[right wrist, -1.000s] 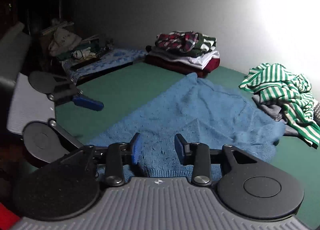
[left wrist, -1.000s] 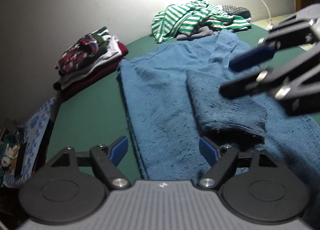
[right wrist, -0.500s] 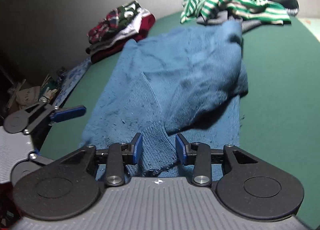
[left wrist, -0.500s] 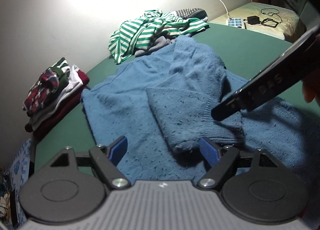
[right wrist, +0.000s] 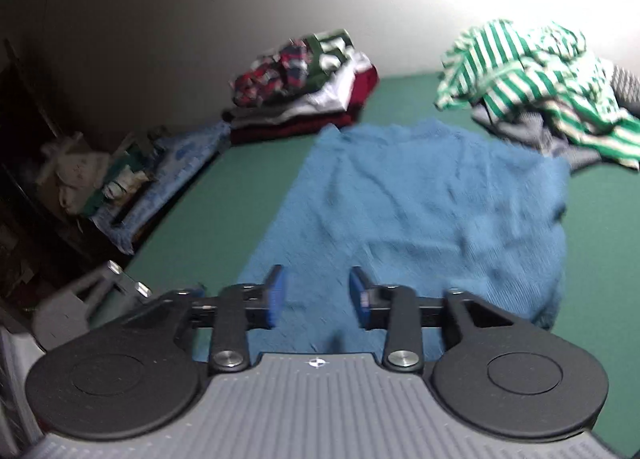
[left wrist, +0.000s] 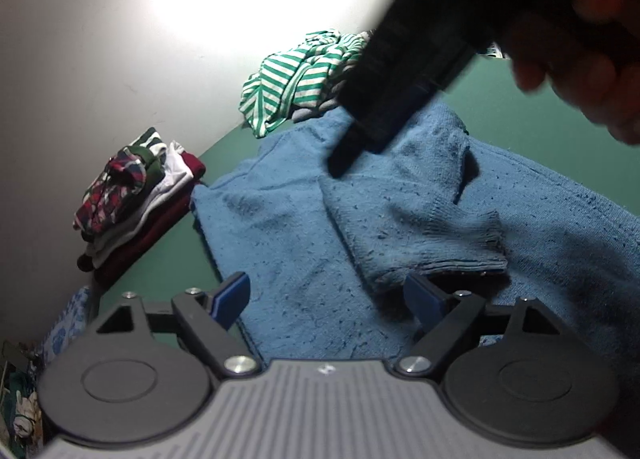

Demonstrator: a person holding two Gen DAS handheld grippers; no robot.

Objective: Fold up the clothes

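Observation:
A blue knitted sweater (left wrist: 360, 227) lies spread on the green table (left wrist: 552, 119), with one sleeve (left wrist: 424, 235) folded across its body. My left gripper (left wrist: 326, 299) is open and empty, just above the sweater's near edge by the sleeve cuff. My right gripper (right wrist: 316, 295) is open and empty above the sweater (right wrist: 420, 211) at its near end. In the left wrist view the right gripper's dark body and the person's hand (left wrist: 580, 39) cross the upper right and hide part of the sweater.
A stack of folded clothes (left wrist: 132, 195) sits at the table's far left, also in the right wrist view (right wrist: 312, 83). A crumpled green-striped garment (left wrist: 300, 75) lies behind the sweater (right wrist: 536, 79). Cluttered items (right wrist: 120, 179) sit beside the table's left edge.
The right gripper lifted and swung over the sweater, so its body and hand now fill the left view's upper right. Both views shifted. Both grippers stayed open.

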